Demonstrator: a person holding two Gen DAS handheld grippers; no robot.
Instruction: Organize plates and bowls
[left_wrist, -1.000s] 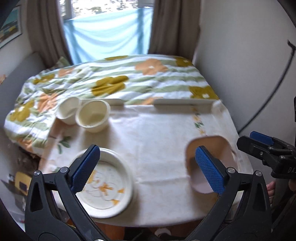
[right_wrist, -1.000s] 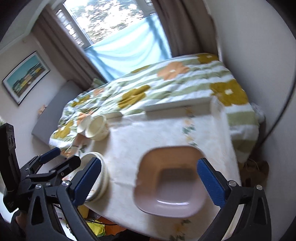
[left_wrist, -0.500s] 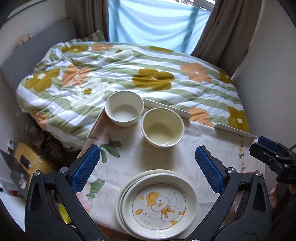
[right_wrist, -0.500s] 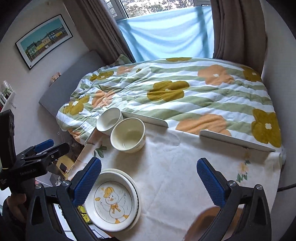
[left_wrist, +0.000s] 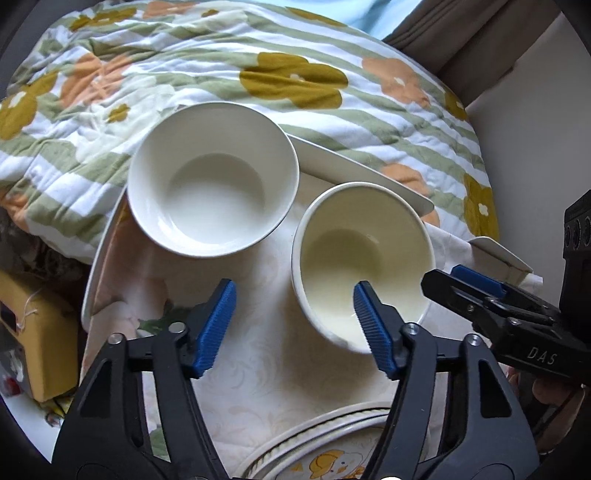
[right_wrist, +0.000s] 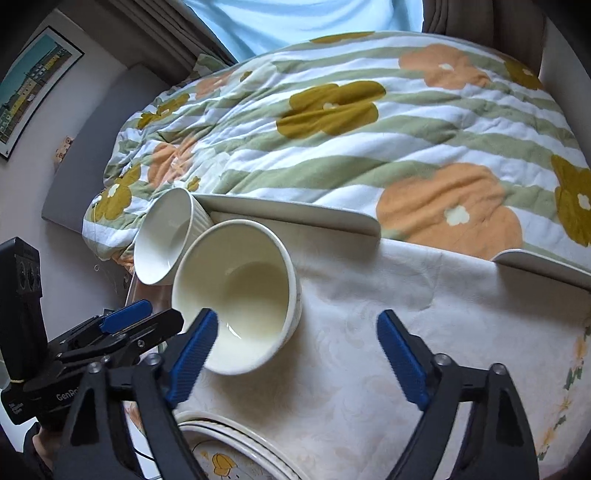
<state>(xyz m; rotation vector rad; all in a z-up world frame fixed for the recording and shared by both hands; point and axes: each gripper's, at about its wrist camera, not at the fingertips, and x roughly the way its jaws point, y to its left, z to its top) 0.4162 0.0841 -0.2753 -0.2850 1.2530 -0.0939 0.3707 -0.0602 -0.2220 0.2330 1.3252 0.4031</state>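
1. Closing its jaws, the left gripper (left_wrist: 295, 325) points steeply down at the table; its right blue pad sits over the near wall of the cream bowl (left_wrist: 364, 258), its left pad over bare tablecloth (left_wrist: 266, 376), so the bowl's near-left rim lies between the jaws, with no press on it visible.
2. The right gripper (right_wrist: 295, 354) is closing too; its left pad hangs at the near rim of the same cream bowl, its right pad over bare cloth, and part of the bowl's wall stands between the pads, not clamped.
3. The cream bowl stands upright near the table's far left corner, just beside the white bowl (left_wrist: 212, 177), which in the right wrist view shows a ribbed outer wall; whether the two touch cannot be told.
4. A stack of plates (left_wrist: 332, 450) with a yellow duck print lies at the near edge, close below both grippers.
5. Beyond the table's raised white rim (right_wrist: 295, 214) spreads a flowered, green-striped quilt (right_wrist: 369, 129).
6. Each gripper shows in the other's camera, near the cream bowl on opposite sides.
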